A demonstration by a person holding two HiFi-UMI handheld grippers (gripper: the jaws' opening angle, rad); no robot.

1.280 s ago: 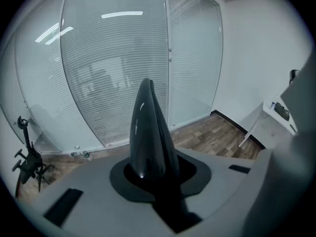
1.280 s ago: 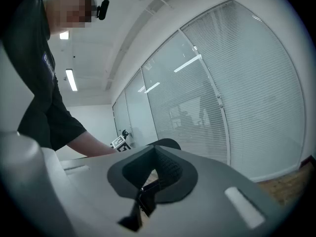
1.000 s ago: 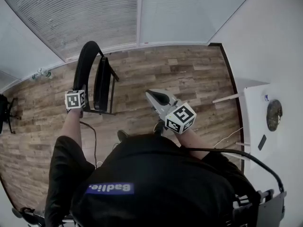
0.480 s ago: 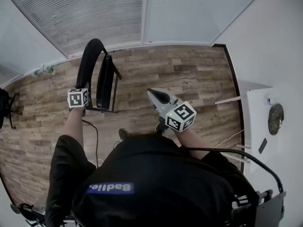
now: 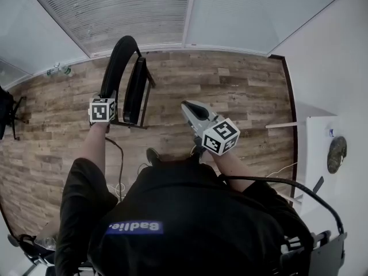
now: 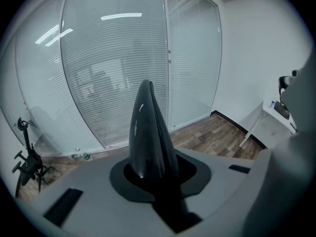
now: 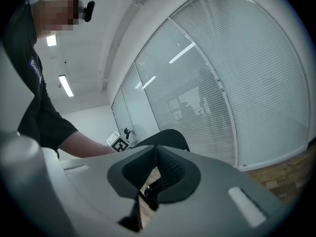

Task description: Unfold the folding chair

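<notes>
The black folding chair (image 5: 129, 85) stands folded flat on the wood floor near the glass wall. My left gripper (image 5: 107, 100) is shut on the top edge of its curved backrest (image 5: 115, 68). In the left gripper view that glossy black backrest (image 6: 147, 132) rises straight out of the left gripper (image 6: 154, 181). My right gripper (image 5: 186, 104) hangs to the right of the chair, apart from it, shut with nothing in it. In the right gripper view the backrest (image 7: 170, 135) and the left gripper's marker cube (image 7: 117, 144) lie beyond the right gripper (image 7: 157, 184).
Glass walls with blinds (image 5: 132, 10) close the far side. A white table (image 5: 322, 137) with small items stands at the right. On the floor are a bottle (image 5: 57, 69), a cable (image 5: 121, 165) and, at the left edge, a black stand (image 5: 6, 111).
The right gripper has sunk a little and drifted nearer the chair. The left gripper keeps its hold on the backrest. The head view has shifted, so the chair sits further right in the picture.
</notes>
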